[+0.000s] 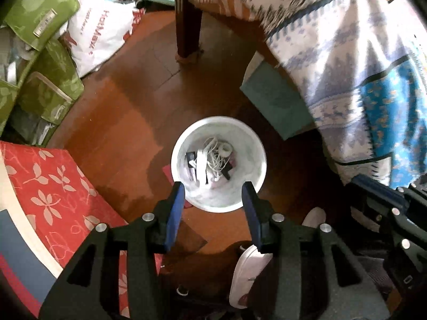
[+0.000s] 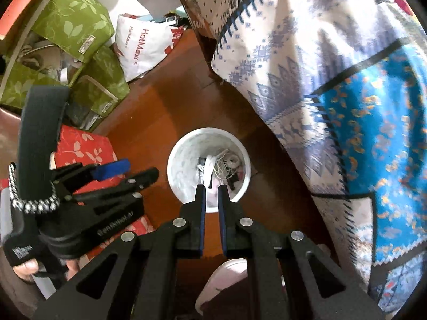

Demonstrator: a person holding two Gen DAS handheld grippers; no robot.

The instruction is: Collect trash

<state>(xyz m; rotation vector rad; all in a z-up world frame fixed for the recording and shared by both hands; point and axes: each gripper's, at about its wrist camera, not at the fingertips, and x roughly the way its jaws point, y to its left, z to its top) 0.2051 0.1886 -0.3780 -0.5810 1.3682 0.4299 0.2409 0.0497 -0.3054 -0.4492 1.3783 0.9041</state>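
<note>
- While both grippers point down at the floor, a white bin [image 1: 218, 164] stands upright on the brown wooden floor [image 1: 128, 112], directly below them.
- Left gripper [image 1: 213, 189]: jaws stand partly apart, nothing between the blue pads [image 1: 174, 210]; the pads frame the near rim of the bin in the left wrist view without touching it.
- Right gripper [image 2: 211, 188]: jaws drawn almost together with only a narrow slit between them, and nothing visibly held; its tips overlap the near part of the bin opening in the right wrist view.
- Bin contents: a tangle of white cord [image 1: 213, 157], a small white roll [image 1: 226, 148], a white strip-like item and several dark pieces, all lying at the bottom. Further identification cannot be made.
- The left gripper also shows at the left of the right wrist view, held in a person's hand [image 2: 26, 266] wearing a black strap.
- Surroundings: a patterned blanket [image 1: 347, 66] hangs down on the right; a dark wooden leg [image 1: 188, 26] stands on the far side; green leaf-print boxes [image 1: 40, 13] and a white printed bag [image 1: 101, 32] are at the far left; a red floral box [image 1: 53, 186] is at the near left.
- A white slipper [image 1: 248, 274] shows at the near edge, just beside the bin.
</note>
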